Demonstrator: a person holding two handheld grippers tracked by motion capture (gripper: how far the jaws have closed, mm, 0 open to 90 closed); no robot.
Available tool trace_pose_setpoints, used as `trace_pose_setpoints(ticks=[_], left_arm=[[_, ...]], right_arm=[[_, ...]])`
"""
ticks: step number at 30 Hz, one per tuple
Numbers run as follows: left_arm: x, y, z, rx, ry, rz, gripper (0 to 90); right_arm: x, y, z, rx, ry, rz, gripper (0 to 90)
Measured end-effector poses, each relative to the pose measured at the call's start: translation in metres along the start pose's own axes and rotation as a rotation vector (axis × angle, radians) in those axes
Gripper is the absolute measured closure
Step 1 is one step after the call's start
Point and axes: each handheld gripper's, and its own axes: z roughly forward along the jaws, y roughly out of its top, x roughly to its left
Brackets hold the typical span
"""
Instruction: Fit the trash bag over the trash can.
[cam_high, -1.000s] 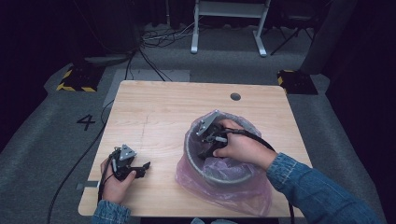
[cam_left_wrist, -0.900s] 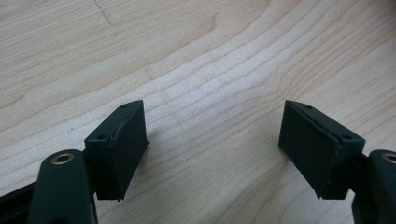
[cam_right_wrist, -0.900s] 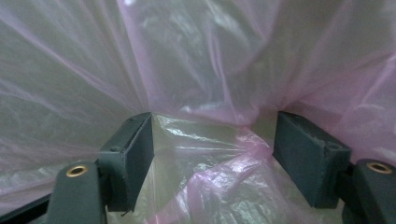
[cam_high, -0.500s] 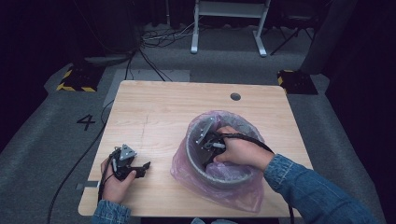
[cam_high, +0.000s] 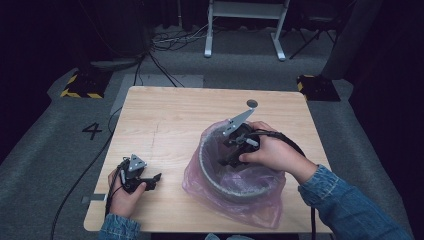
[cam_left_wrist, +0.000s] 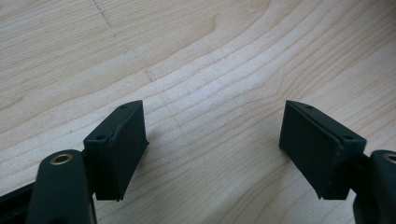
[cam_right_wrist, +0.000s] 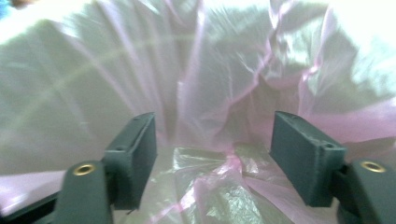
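A round grey bin (cam_high: 209, 172) lined with a thin pink plastic bag (cam_high: 235, 212) stands on the front right of the wooden table (cam_high: 175, 120). My right gripper (cam_high: 226, 159) reaches down into the bin from its far side, with its grey plate raised above the rim. Its jaws have just been closing but stand open, and no film is pinched between the pads. The right gripper (cam_right_wrist: 212, 154) faces the crumpled pink bag (cam_right_wrist: 219, 60) lining the inside. My left gripper (cam_high: 150, 181) rests open on the table at the front left. The left gripper (cam_left_wrist: 212, 144) has bare wood (cam_left_wrist: 187, 46) between its jaws.
A round cable hole (cam_high: 252, 103) sits near the table's far edge. The right gripper's black cable (cam_high: 290, 142) loops over the hand. Beyond the table lie grey carpet, floor cables (cam_high: 165, 42) and a white stand's legs (cam_high: 245, 30). A "4" (cam_high: 93, 131) marks the floor at left.
The right gripper dipped deeper into the bin, then rose again toward its far rim. The bag's puffed-up film has settled over the rim. The left gripper has not moved.
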Motion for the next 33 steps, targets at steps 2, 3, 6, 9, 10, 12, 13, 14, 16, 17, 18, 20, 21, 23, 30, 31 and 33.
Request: trace_pose_setpoints(ticks=[2,3,6,9,10,12,13,14,16,17,18,20,21,23,30,31,33], left_arm=[[0.000,0.000,0.000,-0.001,0.000,0.001,22.9],[0.000,0.000,0.000,-0.001,0.000,0.000,22.9],[0.000,0.000,0.001,-0.002,0.000,0.000,22.8],[0.000,0.000,0.001,-0.002,0.001,0.000,22.8],[0.000,0.000,0.001,-0.002,0.001,0.001,22.8],[0.000,0.000,0.001,-0.002,0.001,0.000,22.8],[0.000,0.000,0.001,-0.001,0.001,0.000,22.8],[0.000,0.001,0.001,-0.001,0.003,0.003,22.7],[0.000,0.001,0.001,0.000,0.004,0.002,22.6],[0.000,0.001,0.001,0.000,0.003,0.002,22.6],[0.000,0.001,0.001,0.002,0.003,0.001,22.6],[-0.001,0.001,0.001,0.001,0.003,-0.005,22.5],[-0.001,0.001,0.001,0.001,0.003,-0.005,22.5],[-0.001,0.001,0.001,0.000,0.002,-0.001,22.5],[0.000,0.001,0.001,0.000,0.002,-0.001,22.5],[0.000,0.001,0.001,0.001,0.002,-0.001,22.5],[-0.001,0.001,0.001,0.000,0.003,-0.001,22.4]], right_arm=[[0.003,0.002,-0.011,-0.010,0.020,-0.034,39.2],[0.005,0.003,-0.016,-0.018,0.028,-0.048,39.8],[0.011,0.006,-0.031,-0.037,0.063,-0.106,41.0],[0.018,0.008,-0.041,-0.002,0.120,-0.232,43.1],[0.019,0.008,-0.042,0.010,0.141,-0.263,43.8],[0.021,0.008,-0.041,0.052,0.154,-0.304,44.4],[0.020,0.007,-0.038,0.081,0.152,-0.322,44.2],[0.020,0.006,-0.035,0.111,0.143,-0.344,43.6],[0.019,0.003,-0.025,0.165,0.142,-0.363,41.6],[0.020,0.002,-0.019,0.190,0.134,-0.377,39.7],[0.022,0.001,-0.012,0.220,0.127,-0.413,38.5],[0.026,0.000,0.000,0.257,0.143,-0.450,37.9],[0.028,-0.001,0.006,0.271,0.152,-0.464,37.9],[0.032,-0.003,0.017,0.308,0.166,-0.476,37.9],[0.029,-0.015,0.043,0.361,0.126,-0.396,31.4],[0.028,-0.016,0.046,0.358,0.113,-0.375,29.8],[0.027,-0.018,0.053,0.344,0.098,-0.337,26.5]])
